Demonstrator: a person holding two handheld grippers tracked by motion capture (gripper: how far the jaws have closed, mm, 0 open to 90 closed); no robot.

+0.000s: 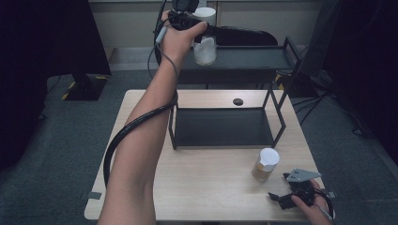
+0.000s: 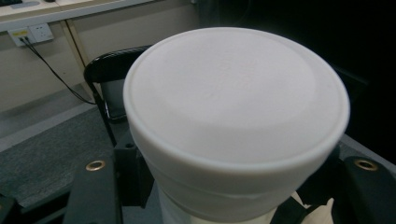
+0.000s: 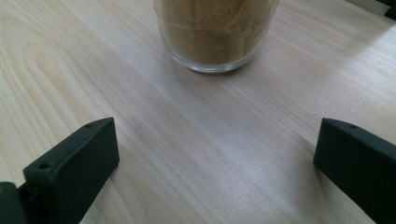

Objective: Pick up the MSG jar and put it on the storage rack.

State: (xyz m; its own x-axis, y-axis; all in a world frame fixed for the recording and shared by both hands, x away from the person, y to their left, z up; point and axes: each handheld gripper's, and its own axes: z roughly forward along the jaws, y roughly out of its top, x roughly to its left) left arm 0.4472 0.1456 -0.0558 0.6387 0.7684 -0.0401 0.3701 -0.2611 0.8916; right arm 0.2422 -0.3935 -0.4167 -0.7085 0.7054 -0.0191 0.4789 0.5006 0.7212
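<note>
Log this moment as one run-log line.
left gripper: shut on white-lidded jar, raised over far shelf | right gripper: open, empty, on table | brown-filled jar: standing ahead of it

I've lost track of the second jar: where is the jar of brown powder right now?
The jar of brown powder stands on the table, front right in the high view, before the black rack and just beyond the open right gripper.

The wooden table bears a black rack and a brown-filled jar.
</note>
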